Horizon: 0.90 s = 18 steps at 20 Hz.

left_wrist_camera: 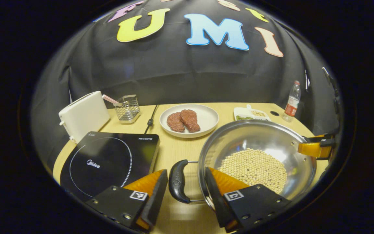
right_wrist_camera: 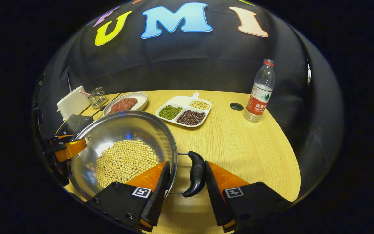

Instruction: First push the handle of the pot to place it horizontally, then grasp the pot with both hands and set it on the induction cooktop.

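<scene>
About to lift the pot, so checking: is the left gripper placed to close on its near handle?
Probably yes: the left gripper is open with the pot's black handle between its fingers, nothing blocking.

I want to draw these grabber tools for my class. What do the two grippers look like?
Each has two wedge-shaped fingers that widen toward a dark, blocky base. On the left gripper and the right gripper alike, each finger's base carries a small square black-and-white marker tag, and round screw heads dot the bases. No cables or sleeves can be seen on them.
</scene>
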### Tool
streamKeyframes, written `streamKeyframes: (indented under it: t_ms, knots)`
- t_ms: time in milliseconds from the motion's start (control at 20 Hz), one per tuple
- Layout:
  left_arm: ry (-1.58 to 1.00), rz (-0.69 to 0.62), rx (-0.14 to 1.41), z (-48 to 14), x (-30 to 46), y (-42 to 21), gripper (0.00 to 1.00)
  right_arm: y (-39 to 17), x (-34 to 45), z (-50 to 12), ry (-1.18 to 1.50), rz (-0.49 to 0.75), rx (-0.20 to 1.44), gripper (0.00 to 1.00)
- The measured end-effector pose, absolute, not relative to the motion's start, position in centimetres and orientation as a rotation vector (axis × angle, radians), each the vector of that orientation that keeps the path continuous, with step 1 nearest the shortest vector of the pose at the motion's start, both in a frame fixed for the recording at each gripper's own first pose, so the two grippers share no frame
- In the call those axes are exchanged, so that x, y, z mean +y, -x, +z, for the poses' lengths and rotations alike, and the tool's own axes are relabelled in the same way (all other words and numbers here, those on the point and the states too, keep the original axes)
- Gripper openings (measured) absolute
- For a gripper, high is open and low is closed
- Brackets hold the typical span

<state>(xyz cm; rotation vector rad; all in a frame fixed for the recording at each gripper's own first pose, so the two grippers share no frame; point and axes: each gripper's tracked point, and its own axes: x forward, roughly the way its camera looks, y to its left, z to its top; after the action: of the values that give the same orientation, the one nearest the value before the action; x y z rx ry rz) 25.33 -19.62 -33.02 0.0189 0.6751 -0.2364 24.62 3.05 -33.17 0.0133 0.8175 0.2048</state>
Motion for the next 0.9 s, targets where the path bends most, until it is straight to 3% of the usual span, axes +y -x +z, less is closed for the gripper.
streamKeyframes:
  t_ms: [50, 150, 400, 850, 900]
  knots:
    - [-0.022, -0.232, 0.673, -33.0, -19.6, -25.4, 0.63, -24.6, 3.0, -33.3, -0.028, 0.203, 0.817, 0.61]
    - [-0.012, -0.22, 0.672, -33.0, -19.6, -25.2, 0.63, -24.8, 3.2, -33.5, -0.033, 0.214, 0.813, 0.6]
    - [-0.003, -0.205, 0.677, -32.8, -19.6, -25.3, 0.58, -24.9, 3.4, -33.3, -0.011, 0.217, 0.815, 0.48]
    - [0.035, -0.191, 0.675, -30.8, -18.0, -24.7, 0.6, -23.7, 4.6, -30.4, -0.004, 0.202, 0.794, 0.48]
    - [0.035, -0.194, 0.67, -30.4, -17.5, -24.7, 0.55, -23.5, 4.9, -30.0, -0.007, 0.198, 0.79, 0.48]
